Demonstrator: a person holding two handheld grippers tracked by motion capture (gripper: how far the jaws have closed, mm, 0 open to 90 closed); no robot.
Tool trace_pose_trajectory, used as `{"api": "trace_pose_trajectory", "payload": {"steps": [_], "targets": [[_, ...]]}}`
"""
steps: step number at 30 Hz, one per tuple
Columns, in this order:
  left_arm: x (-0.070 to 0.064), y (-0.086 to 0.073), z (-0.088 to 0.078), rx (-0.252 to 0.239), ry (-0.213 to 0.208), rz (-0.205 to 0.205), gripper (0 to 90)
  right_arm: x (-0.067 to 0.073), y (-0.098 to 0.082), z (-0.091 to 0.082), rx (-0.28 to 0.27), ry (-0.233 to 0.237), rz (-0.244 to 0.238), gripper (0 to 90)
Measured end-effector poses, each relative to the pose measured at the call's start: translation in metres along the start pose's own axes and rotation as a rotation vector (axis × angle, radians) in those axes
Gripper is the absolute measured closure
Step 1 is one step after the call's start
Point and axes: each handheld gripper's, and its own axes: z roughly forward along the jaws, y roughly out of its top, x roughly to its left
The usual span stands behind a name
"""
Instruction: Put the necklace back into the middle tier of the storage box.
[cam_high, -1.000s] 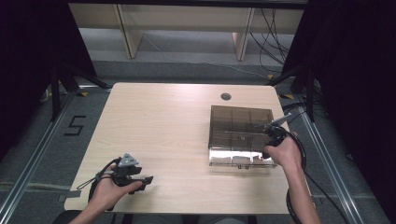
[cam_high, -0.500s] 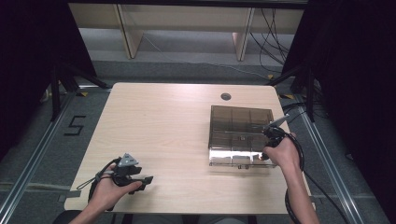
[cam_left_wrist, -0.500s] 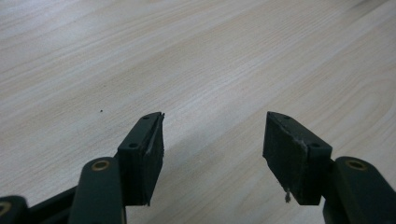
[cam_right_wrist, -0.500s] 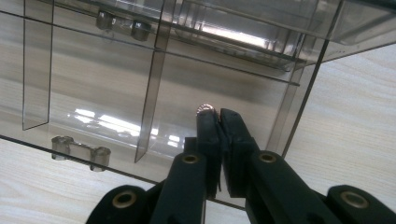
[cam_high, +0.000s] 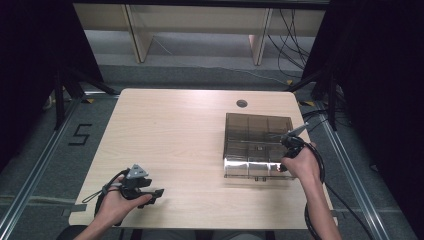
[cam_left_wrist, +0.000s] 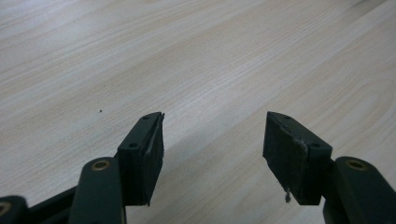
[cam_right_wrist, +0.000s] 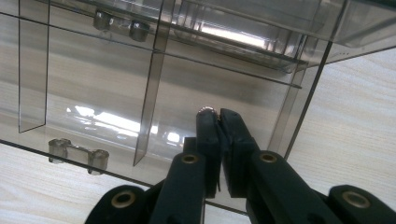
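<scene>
Pale wood-grain surface (cam_high: 180, 145), seen from above; a round cable hole (cam_high: 242, 103) sits near its far edge, right of centre. A smoky transparent compartment box (cam_high: 257, 145) lies flat in the right half of the high view, divided by thin partition walls into a grid of cells. The right gripper (cam_high: 289, 141) is held at the box's right edge, right of frame centre, its tip over the box. In the right gripper view its fingers (cam_right_wrist: 208, 128) are pressed together low in the middle of the frame, over a cell floor of the box (cam_right_wrist: 93, 79), with a small shiny bit (cam_right_wrist: 206, 110) pinched at their very tip; what that bit is, too small to tell. Two clear hinge or latch lugs (cam_right_wrist: 77, 151) show on the box wall at lower left of that view. The left gripper (cam_high: 152, 192) rests low on the surface at lower left of the high view, well apart from the box. In the left gripper view its fingers (cam_left_wrist: 144, 156) stand spread, bare wood (cam_left_wrist: 196, 60) between them, nothing held.
</scene>
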Motion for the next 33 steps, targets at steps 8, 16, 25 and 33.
{"api": "trace_pose_trajectory", "payload": {"steps": [8,16,25,33], "targets": [[0.0,0.0,0.0,0.001,0.0,0.003,37.8,0.0,0.0,0.0,0.004,-0.01,0.012,82.0],[-0.001,0.0,0.0,-0.007,-0.009,-0.001,37.8,0.0,-0.002,-0.009,-0.028,-0.003,0.032,76.9],[0.0,0.0,-0.001,-0.002,-0.009,-0.001,37.8,0.006,-0.008,-0.024,-0.006,0.005,0.005,72.9],[0.0,0.0,-0.001,-0.004,-0.011,0.002,37.7,0.001,-0.02,-0.035,-0.016,0.016,0.024,69.9]]}}
